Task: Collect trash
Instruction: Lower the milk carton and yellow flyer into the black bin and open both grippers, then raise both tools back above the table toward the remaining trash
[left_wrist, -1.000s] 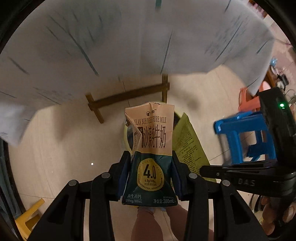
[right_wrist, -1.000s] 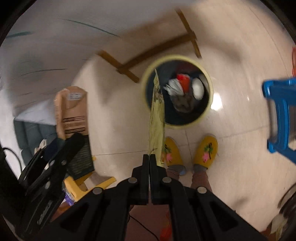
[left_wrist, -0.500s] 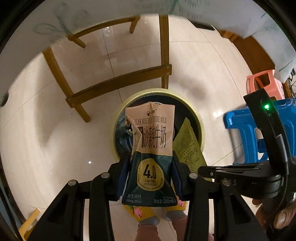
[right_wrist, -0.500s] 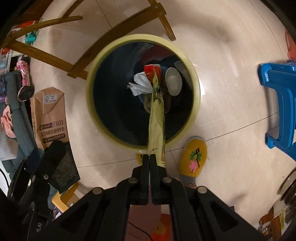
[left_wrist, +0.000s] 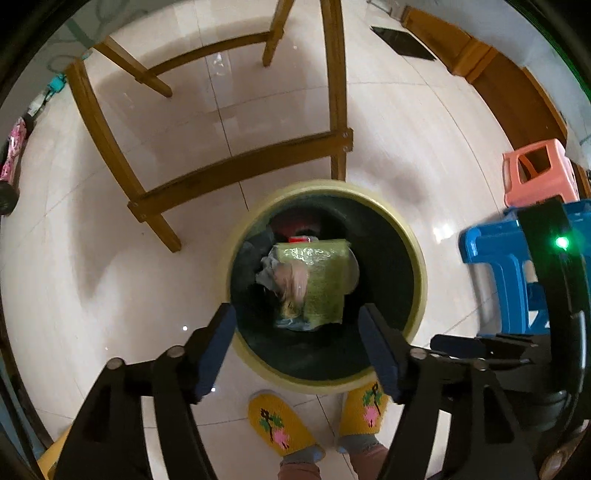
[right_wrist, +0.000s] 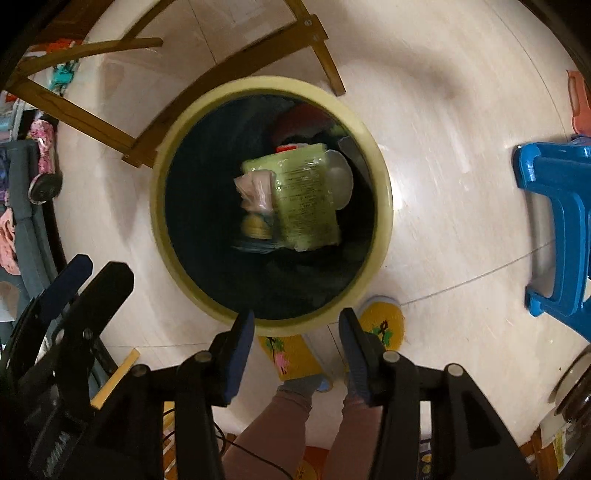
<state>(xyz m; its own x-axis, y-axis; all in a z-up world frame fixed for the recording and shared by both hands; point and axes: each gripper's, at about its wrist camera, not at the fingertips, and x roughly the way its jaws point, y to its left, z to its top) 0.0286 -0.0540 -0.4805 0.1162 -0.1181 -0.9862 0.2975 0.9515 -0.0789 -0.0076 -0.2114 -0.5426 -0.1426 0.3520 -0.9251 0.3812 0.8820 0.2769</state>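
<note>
Left wrist view shows the left tool (left_wrist: 297, 328) with its jaws opening and nothing between them: the milk carton it pinched half a second ago is gone from its pads and shows as a blurred pink and dark shape in the bin (left_wrist: 415, 254), touching the left side of the green wrapper (left_wrist: 325, 280). Right wrist view tells the same of the right tool (right_wrist: 295, 325): pressed together on the wrapper a moment ago, its jaws are now opening with nothing between them, and the wrapper (right_wrist: 308, 199) lies inside the bin (right_wrist: 384, 206) with the carton (right_wrist: 256, 192) against its left edge. Both pieces are blurred, so whether they have settled on the older trash or are mid-fall cannot be told. By my reading, both pieces of trash are delivered, and the hands are free for the next pick. The wrapper lies broad face up, its long axis running from the far rim toward the near rim, tipped slightly right at the near end. The carton's axis looks roughly parallel, though blur makes that uncertain.
</note>
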